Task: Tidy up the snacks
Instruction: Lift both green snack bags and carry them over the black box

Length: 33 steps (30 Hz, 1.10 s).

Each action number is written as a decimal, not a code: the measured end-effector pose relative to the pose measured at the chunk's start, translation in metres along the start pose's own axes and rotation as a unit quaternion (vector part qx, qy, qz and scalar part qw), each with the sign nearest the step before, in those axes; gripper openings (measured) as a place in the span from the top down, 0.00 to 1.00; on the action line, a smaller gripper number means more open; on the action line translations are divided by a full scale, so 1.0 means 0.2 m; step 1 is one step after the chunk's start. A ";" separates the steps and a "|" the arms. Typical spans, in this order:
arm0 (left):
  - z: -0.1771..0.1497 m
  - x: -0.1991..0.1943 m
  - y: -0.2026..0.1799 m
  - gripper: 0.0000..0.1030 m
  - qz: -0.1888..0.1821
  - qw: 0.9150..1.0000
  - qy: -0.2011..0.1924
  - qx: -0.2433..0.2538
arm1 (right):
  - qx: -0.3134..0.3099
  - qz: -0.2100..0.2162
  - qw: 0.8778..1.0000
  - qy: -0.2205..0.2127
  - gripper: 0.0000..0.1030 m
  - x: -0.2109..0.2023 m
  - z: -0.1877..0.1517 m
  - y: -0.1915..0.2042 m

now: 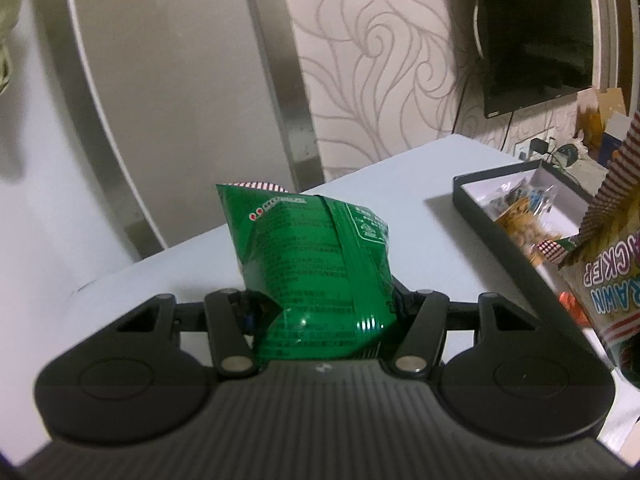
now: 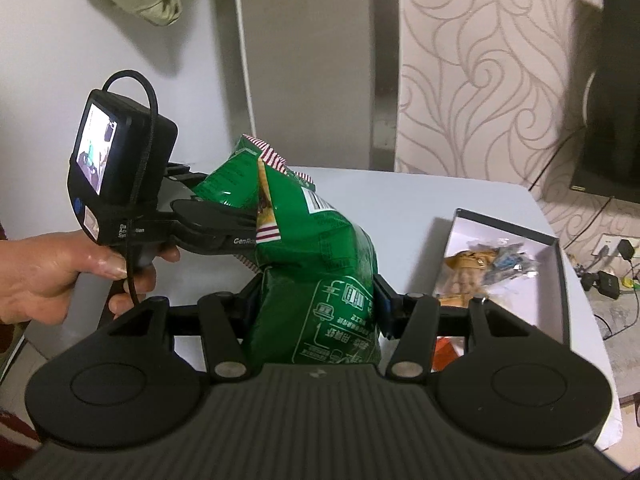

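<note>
My left gripper (image 1: 320,300) is shut on a green snack bag (image 1: 312,248), whose printed back faces the camera above the pale table (image 1: 168,280). The right wrist view shows a hand holding that gripper (image 2: 236,220) with its green bag (image 2: 228,176) at the left. My right gripper (image 2: 316,300) is shut on a second green bag (image 2: 320,248) with red-and-white striped edges. That bag (image 1: 600,264) hangs at the right edge of the left wrist view. Both bags are lifted off the table. A black-walled box (image 2: 560,280) with small snack packets (image 2: 476,268) lies to the right.
The box (image 1: 468,200) sits near the table's far right corner. An orange item (image 2: 448,352) lies on the table (image 2: 400,208) in front of it. A dark screen (image 2: 612,100) hangs on the patterned wall. Chargers and cables (image 2: 604,280) lie past the table's right edge.
</note>
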<state>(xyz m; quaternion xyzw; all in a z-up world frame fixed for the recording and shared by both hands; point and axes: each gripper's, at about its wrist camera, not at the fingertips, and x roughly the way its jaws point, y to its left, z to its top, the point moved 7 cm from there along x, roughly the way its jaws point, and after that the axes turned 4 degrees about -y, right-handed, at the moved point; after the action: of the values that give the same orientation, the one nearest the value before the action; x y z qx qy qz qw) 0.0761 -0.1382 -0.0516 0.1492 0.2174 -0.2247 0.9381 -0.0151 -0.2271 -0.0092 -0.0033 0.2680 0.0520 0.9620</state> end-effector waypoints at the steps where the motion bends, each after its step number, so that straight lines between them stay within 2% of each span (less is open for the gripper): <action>1: 0.02 0.01 -0.02 0.41 -0.003 1.000 -0.002 0.001 | 0.001 -0.004 1.000 -0.002 0.42 -0.01 0.00 -0.02; 16: 0.23 0.09 -0.35 0.41 -0.062 0.998 -0.027 0.022 | 0.048 -0.083 0.995 -0.013 0.42 -0.12 -0.04 -0.36; 23: 0.32 0.12 -0.51 0.41 -0.081 0.995 -0.038 0.033 | 0.052 -0.109 0.993 -0.010 0.42 -0.13 -0.08 -0.44; 33: 0.38 0.18 -0.63 0.41 -0.094 0.994 -0.037 0.038 | 0.044 -0.135 0.990 0.006 0.42 -0.09 -0.11 -0.51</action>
<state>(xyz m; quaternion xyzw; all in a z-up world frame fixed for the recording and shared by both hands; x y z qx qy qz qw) 0.0689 -0.2869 -0.0265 0.1557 0.1871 -0.3250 0.9139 -0.0313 -0.3313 -0.0219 0.0023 0.2731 -0.0904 0.9577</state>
